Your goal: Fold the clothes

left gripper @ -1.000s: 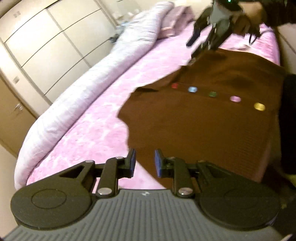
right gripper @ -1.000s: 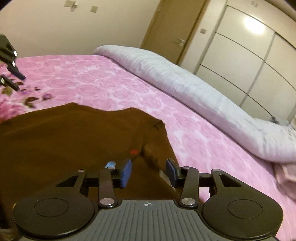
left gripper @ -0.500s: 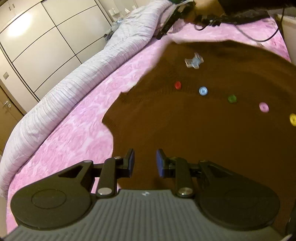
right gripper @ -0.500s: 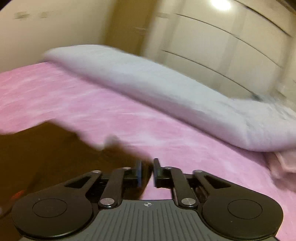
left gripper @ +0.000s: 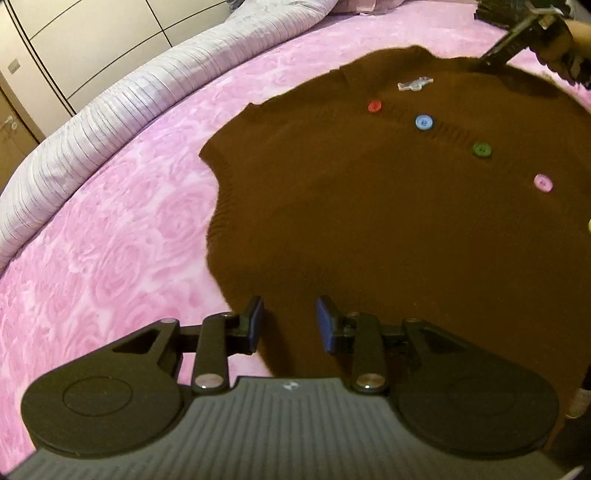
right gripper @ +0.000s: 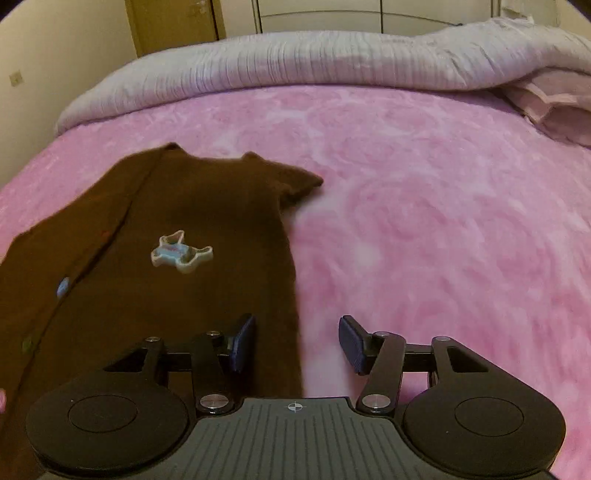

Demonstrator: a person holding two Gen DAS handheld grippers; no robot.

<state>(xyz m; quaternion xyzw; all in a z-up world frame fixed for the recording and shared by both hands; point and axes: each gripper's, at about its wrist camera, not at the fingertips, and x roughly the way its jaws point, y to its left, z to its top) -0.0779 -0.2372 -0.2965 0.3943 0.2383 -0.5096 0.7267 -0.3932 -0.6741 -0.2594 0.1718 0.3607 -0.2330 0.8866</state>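
Observation:
A brown knit cardigan lies spread flat on the pink bedspread. It has a row of coloured buttons, red, blue, green and pink, and a small pale dog patch. My left gripper is open and empty, low over the cardigan's near edge. My right gripper is open and empty, straddling the cardigan's side edge; the patch lies ahead. In the left wrist view the right gripper sits at the far top right.
A rolled grey-lilac duvet runs along the far side of the bed, also in the right wrist view. A folded pink cloth lies at the right. Wardrobe doors stand behind.
My right gripper went from shut at the cardigan's edge to wide open, and the cardigan now lies flat. My left gripper moved lower over the near edge and opened a little wider.

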